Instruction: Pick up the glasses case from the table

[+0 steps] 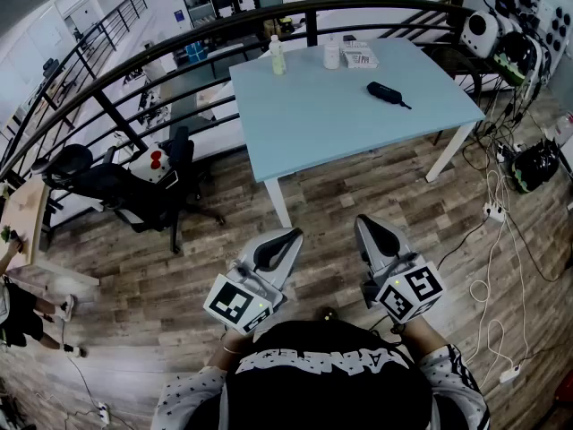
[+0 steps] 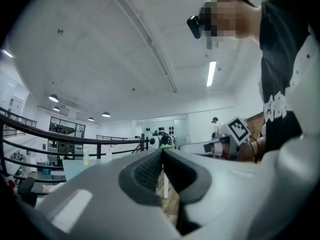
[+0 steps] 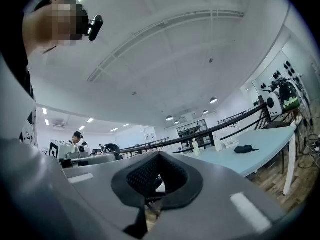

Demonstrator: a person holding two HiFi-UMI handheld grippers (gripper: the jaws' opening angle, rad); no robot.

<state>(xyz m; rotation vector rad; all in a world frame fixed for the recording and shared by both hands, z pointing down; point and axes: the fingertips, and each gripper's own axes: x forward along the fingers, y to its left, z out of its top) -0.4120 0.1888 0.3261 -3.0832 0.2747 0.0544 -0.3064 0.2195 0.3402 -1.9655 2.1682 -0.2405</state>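
The black glasses case (image 1: pixel 386 90) lies on the right part of the light blue table (image 1: pixel 322 115), far ahead of both grippers. In the right gripper view the glasses case (image 3: pixel 243 149) shows small on the table (image 3: pixel 265 151), off to the right. My left gripper (image 1: pixel 291 236) and right gripper (image 1: pixel 365 224) are held side by side close to the person's chest, level, over the wooden floor. Both have their jaws together with nothing between them, as the left gripper (image 2: pixel 161 151) and right gripper (image 3: pixel 159 156) show in their own views.
At the table's far edge stand a pale bottle (image 1: pixel 277 56), a white jar (image 1: pixel 331 54) and a flat box (image 1: pixel 360 56). A black railing (image 1: pixel 179 47) curves behind the table. An office chair (image 1: pixel 134 191) stands at left. Cables and a power strip (image 1: pixel 494 211) lie at right.
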